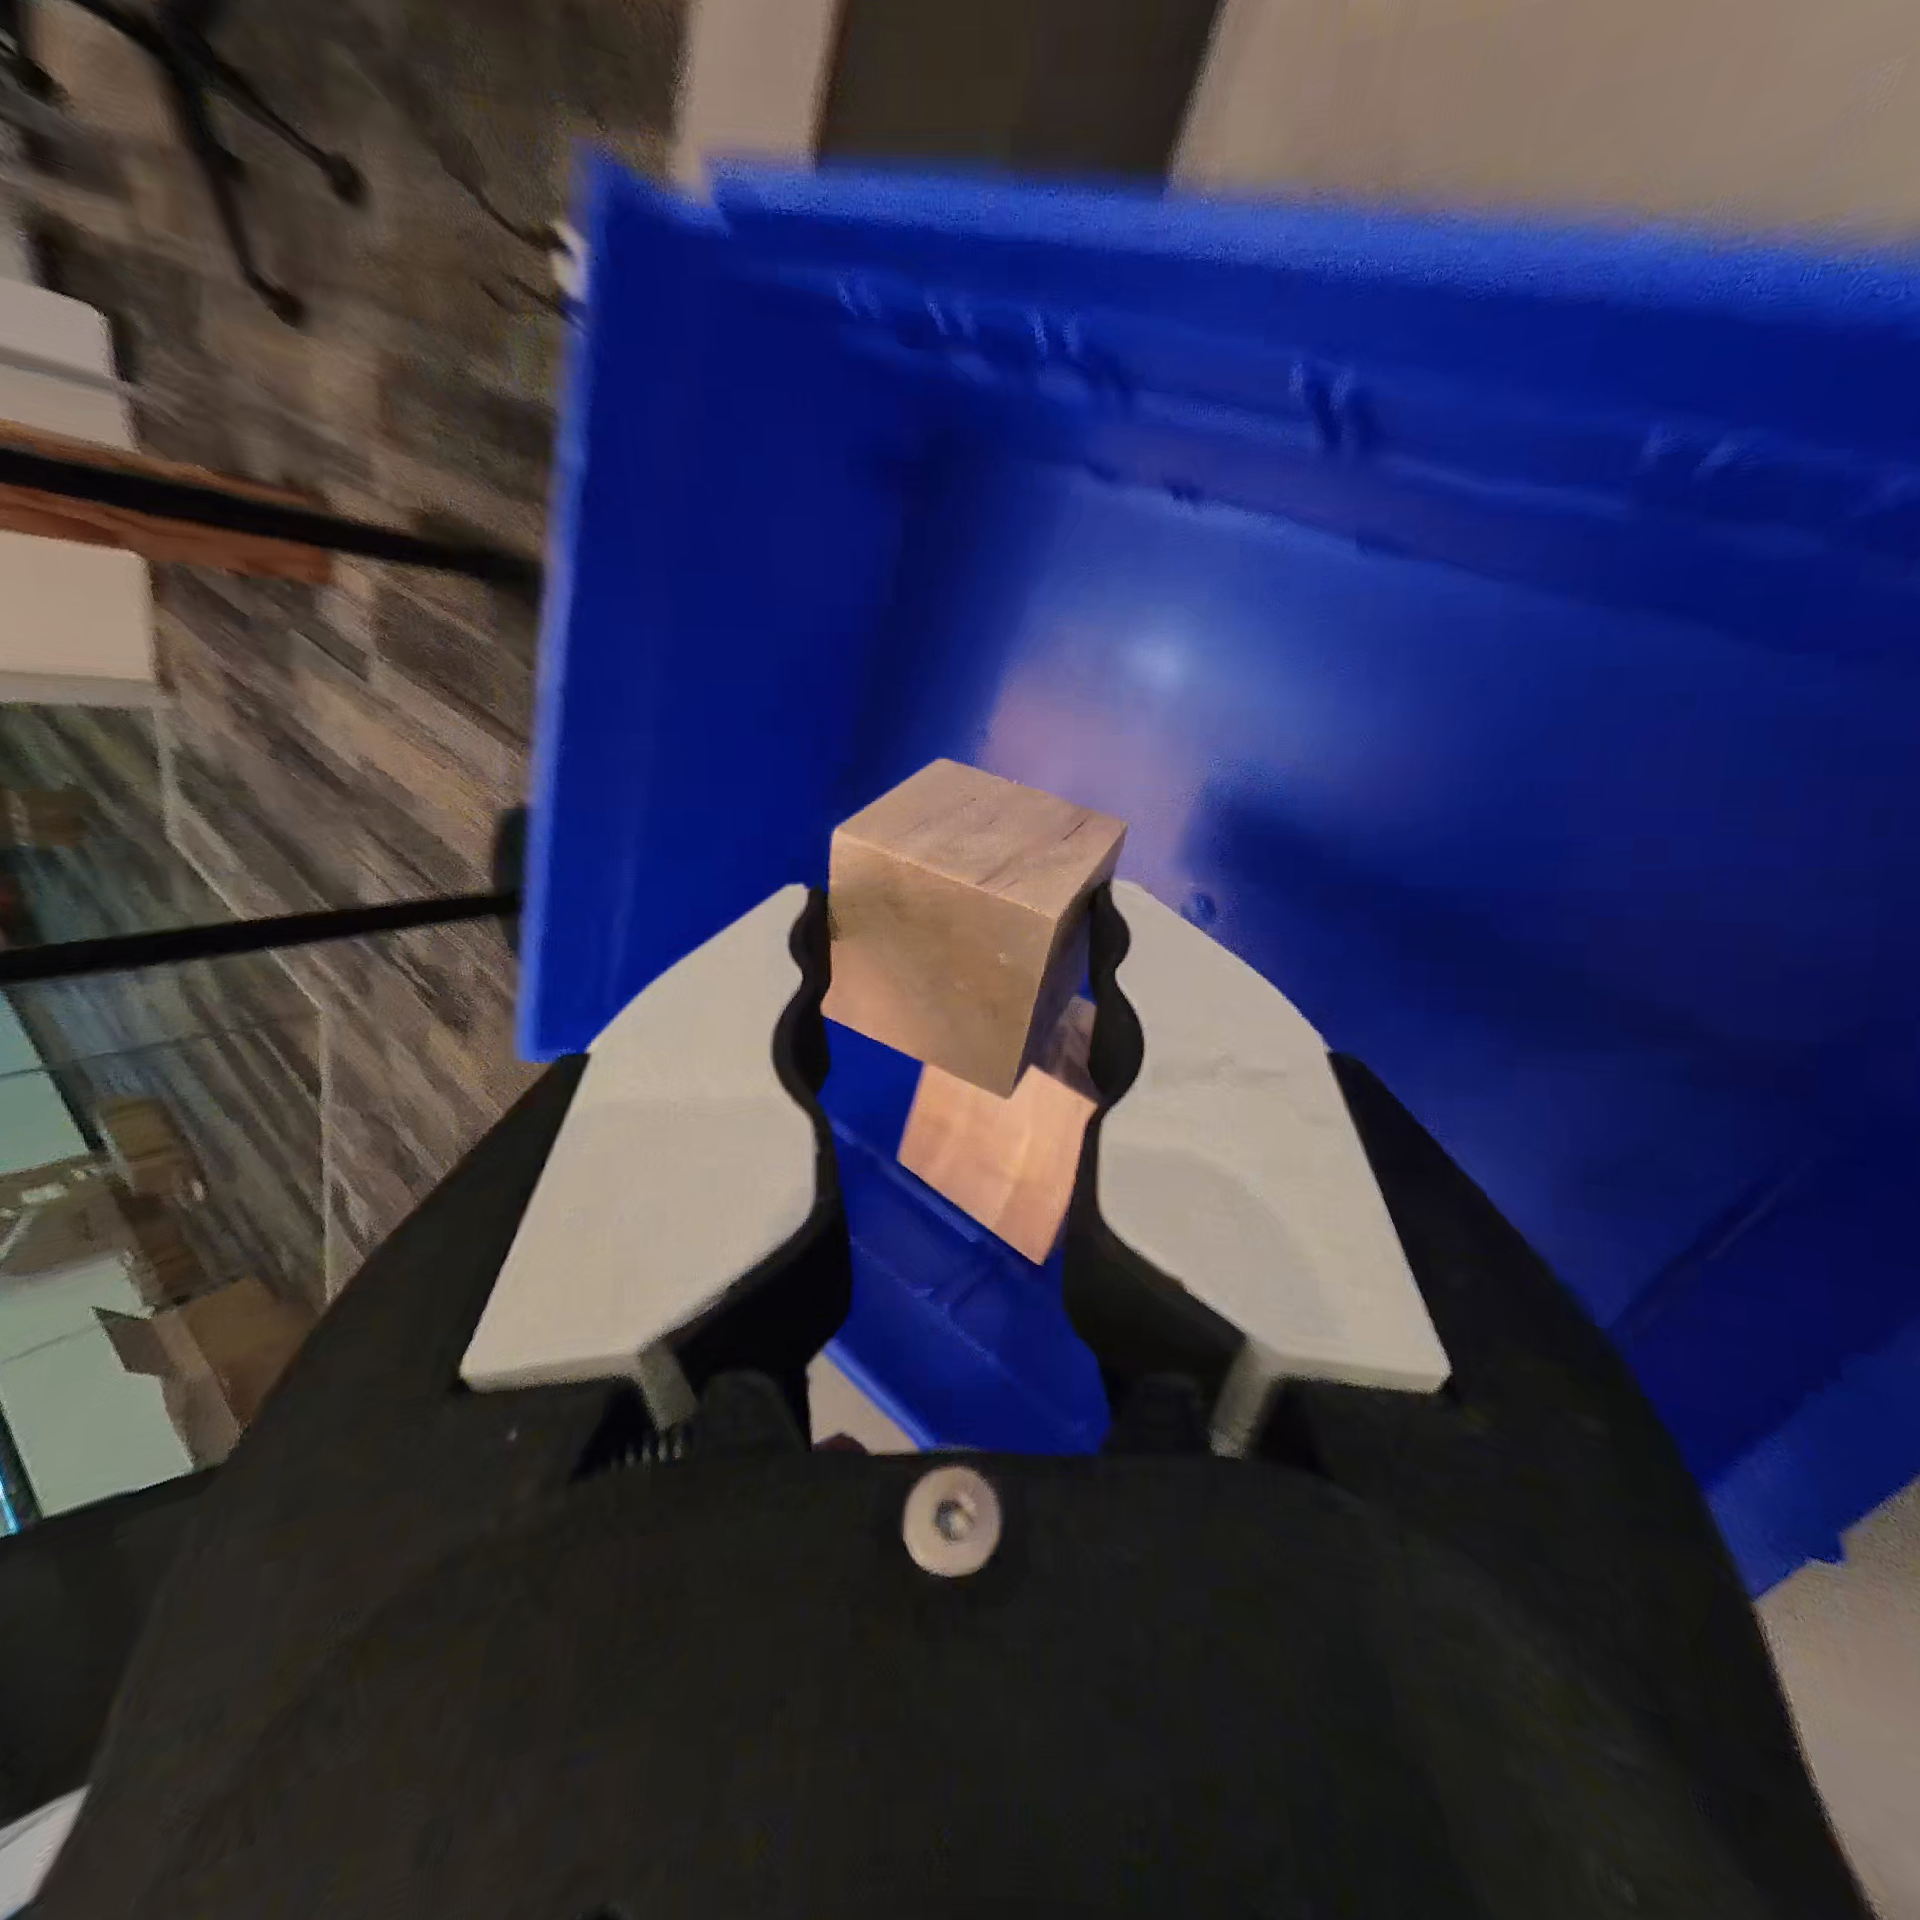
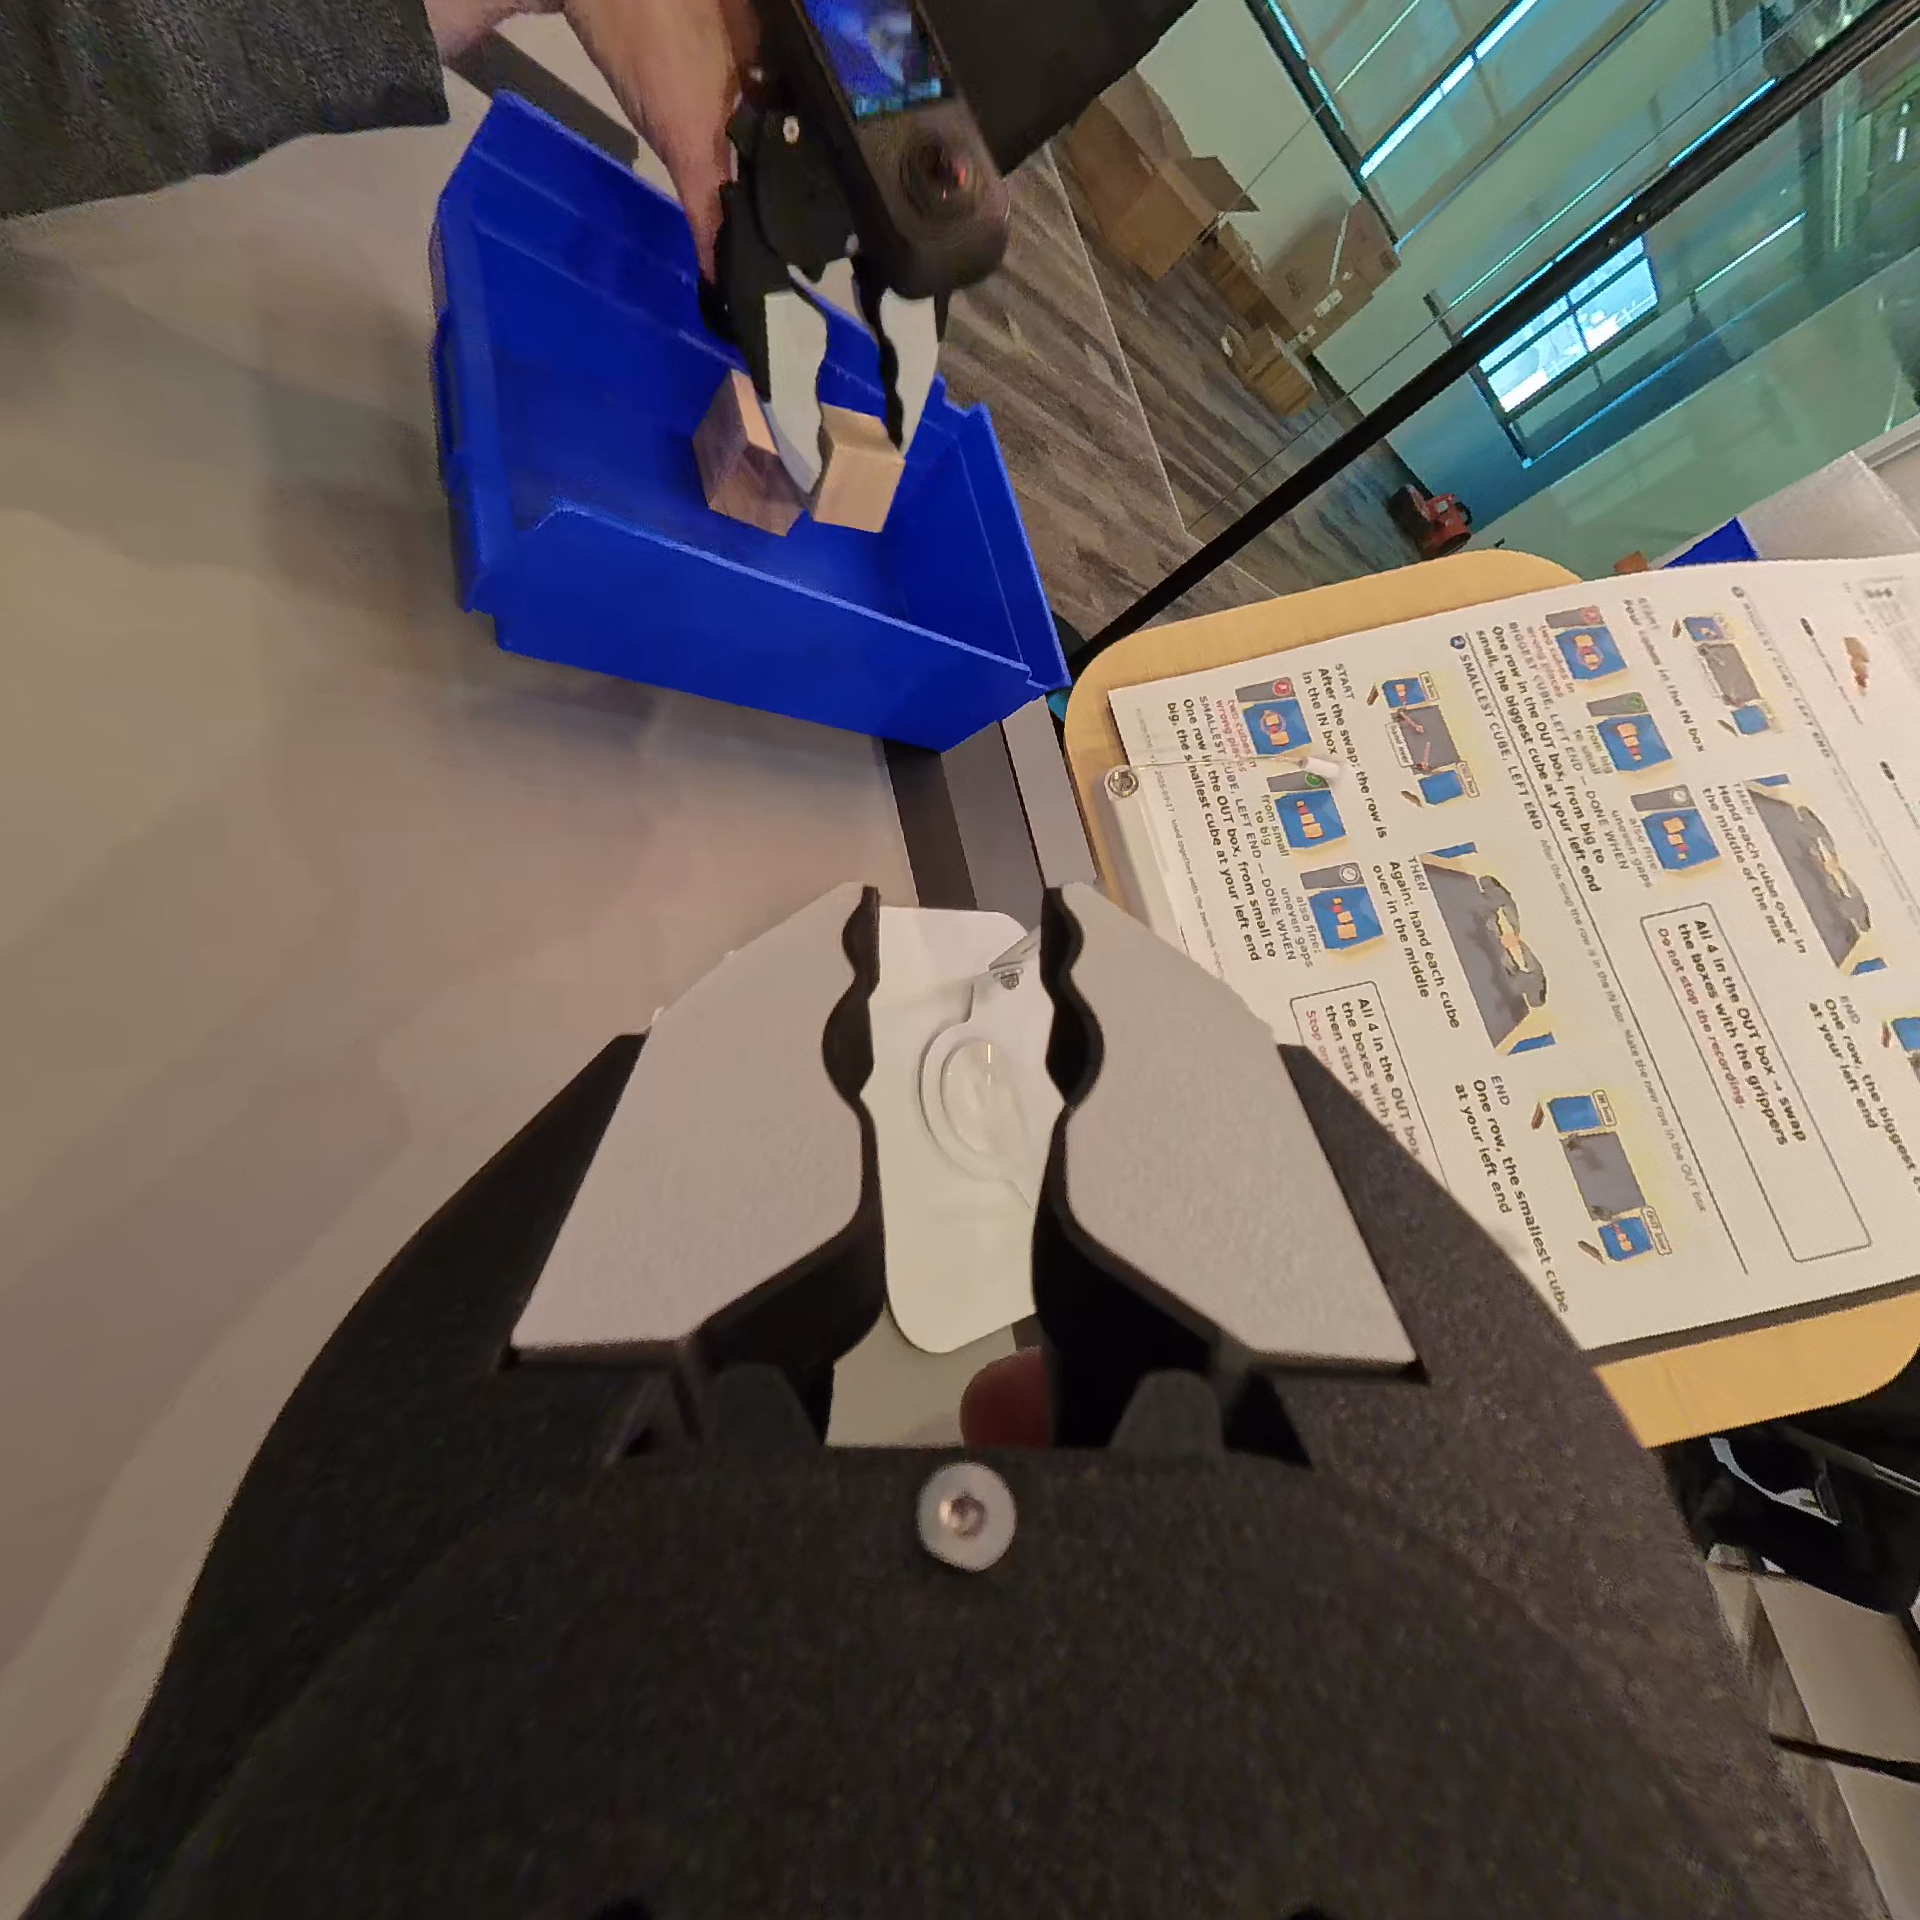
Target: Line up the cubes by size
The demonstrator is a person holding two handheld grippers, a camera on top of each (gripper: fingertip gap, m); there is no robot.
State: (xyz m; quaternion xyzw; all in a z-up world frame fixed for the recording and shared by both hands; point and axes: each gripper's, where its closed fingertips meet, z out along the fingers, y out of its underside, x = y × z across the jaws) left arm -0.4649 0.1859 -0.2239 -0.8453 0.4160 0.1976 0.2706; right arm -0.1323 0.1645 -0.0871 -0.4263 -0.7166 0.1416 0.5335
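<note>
My left gripper is shut on a light wooden cube, with both black pads pressed on its sides, and holds it inside the blue bin. A second wooden cube lies below it in the bin. The right wrist view shows the left gripper reaching down into the blue bin, the held cube at its tips and the other cube beside it. My right gripper is open and empty, off to the side over the grey table's edge.
A white card with a clear round bump lies under my right gripper. A printed instruction sheet on a tan board lies to the right. A hand holds the left gripper. Wood-look floor lies beyond the table edge. One gripper's finger ends stand about 35 cm off the other's.
</note>
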